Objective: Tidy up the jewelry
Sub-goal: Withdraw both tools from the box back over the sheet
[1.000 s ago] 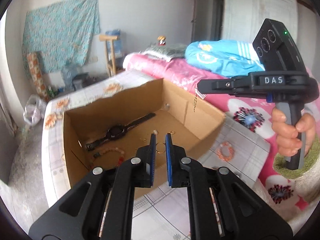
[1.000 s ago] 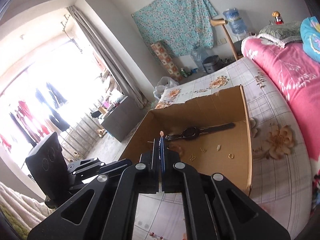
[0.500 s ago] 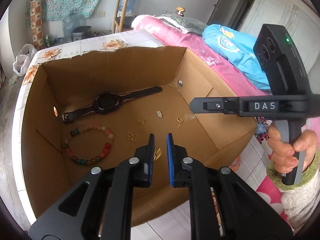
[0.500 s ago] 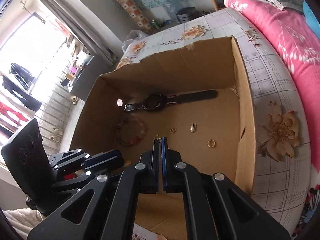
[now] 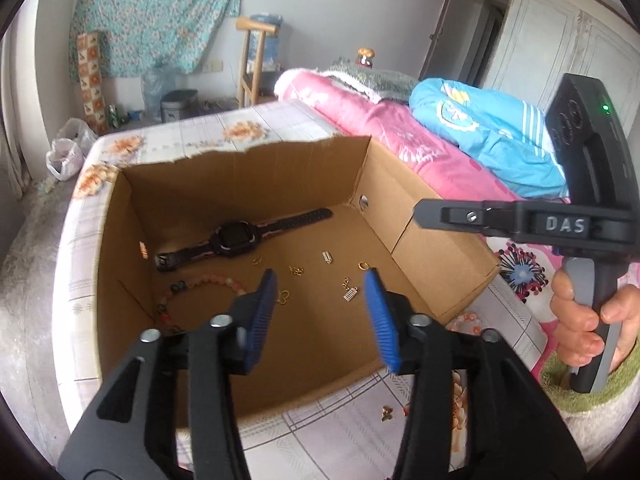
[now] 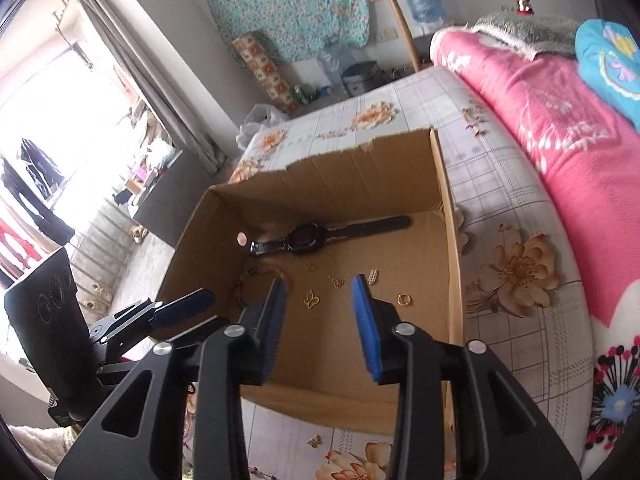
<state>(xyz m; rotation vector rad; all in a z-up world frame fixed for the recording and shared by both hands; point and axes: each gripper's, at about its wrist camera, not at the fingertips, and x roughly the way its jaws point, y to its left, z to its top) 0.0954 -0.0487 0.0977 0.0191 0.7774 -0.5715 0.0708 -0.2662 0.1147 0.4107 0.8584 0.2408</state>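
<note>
Below, in the left wrist view, our left gripper (image 5: 320,280) is opening, empty, above the cardboard box (image 5: 440,240) holding a black watch (image 5: 236,238) and small gold charms (image 5: 350,294). From the right wrist, our right gripper (image 6: 318,286) also spreads, released, over a butterfly charm (image 6: 311,299).

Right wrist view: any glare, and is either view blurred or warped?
Right wrist: the window at left is blown out white, the box evenly lit. Left wrist: slight motion blur on the left gripper and bracelet. Both: strong fisheye bending, dark corners.
</note>
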